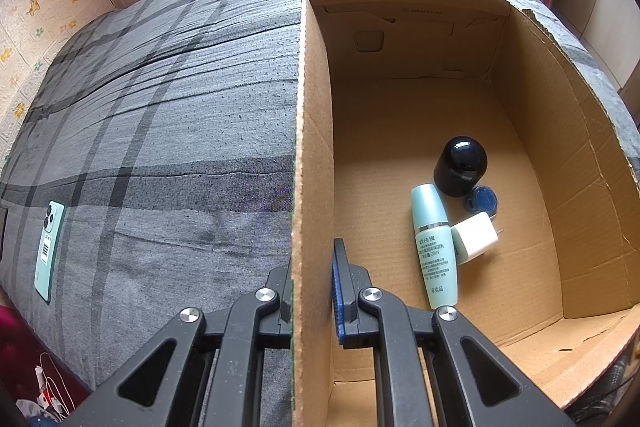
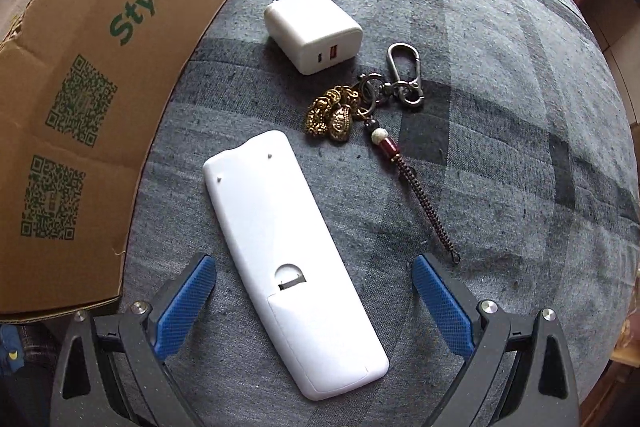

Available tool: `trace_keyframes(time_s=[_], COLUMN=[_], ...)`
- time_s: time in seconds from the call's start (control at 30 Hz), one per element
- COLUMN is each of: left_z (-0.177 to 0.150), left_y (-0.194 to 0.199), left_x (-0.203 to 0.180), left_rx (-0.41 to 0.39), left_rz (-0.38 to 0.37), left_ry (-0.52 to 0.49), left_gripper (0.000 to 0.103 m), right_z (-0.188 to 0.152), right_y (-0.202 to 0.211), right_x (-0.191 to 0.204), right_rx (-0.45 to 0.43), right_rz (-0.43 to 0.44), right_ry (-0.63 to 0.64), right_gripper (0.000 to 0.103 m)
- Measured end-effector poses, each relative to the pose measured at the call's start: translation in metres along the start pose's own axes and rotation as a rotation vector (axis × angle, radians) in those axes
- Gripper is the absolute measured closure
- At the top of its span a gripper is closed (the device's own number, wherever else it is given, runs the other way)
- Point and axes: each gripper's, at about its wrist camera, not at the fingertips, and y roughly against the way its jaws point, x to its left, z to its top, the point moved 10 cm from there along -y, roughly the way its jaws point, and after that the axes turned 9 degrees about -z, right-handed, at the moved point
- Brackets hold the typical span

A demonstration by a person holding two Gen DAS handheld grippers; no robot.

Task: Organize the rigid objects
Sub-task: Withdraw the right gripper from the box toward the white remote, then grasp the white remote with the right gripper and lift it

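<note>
With our left gripper [image 1: 310, 291] we pinch the cardboard box [image 1: 314, 147] wall, jaws clamped on it; our right gripper [image 2: 314, 299] hangs wide open astride the white remote [image 2: 288, 255], which lies face down on the grey bedspread [image 2: 480, 187] beside the box. Its smooth shell could slip from the pads. Only the left view shows the box's contents; only the right shows the charger [image 2: 314, 33] and keychain [image 2: 360, 107]

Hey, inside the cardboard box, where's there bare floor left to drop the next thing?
The cardboard box floor is bare along the far wall and down the left wall. It is crowded near the right, where the black jar, teal bottle, blue cap and small charger cluster.
</note>
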Motion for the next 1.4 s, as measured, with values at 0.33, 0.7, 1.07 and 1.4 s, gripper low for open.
trace_keyframes(time_s=[0.33, 0.7, 1.07, 1.4], left_z=[0.0, 0.0, 0.001, 0.001], left_y=[0.0, 0.0, 0.001, 0.0], left_x=[0.0, 0.0, 0.0, 0.0], left_rx=[0.0, -0.001, -0.001, -0.001], left_rz=[-0.003, -0.004, -0.005, -0.005], left_ry=[0.004, 0.005, 0.004, 0.003], left_gripper=[0.091, 0.091, 0.091, 0.091], right_z=[0.002, 0.0, -0.008, -0.015], right_y=[-0.01, -0.001, 0.016, 0.049], right_x=[0.018, 0.01, 0.009, 0.003], right_rx=[0.009, -0.011, -0.017, -0.035], right_rz=[0.003, -0.003, -0.003, 0.0], right_ry=[0.155, 0.127, 0.03, -0.018], right_gripper=[0.008, 0.052, 0.053, 0.053])
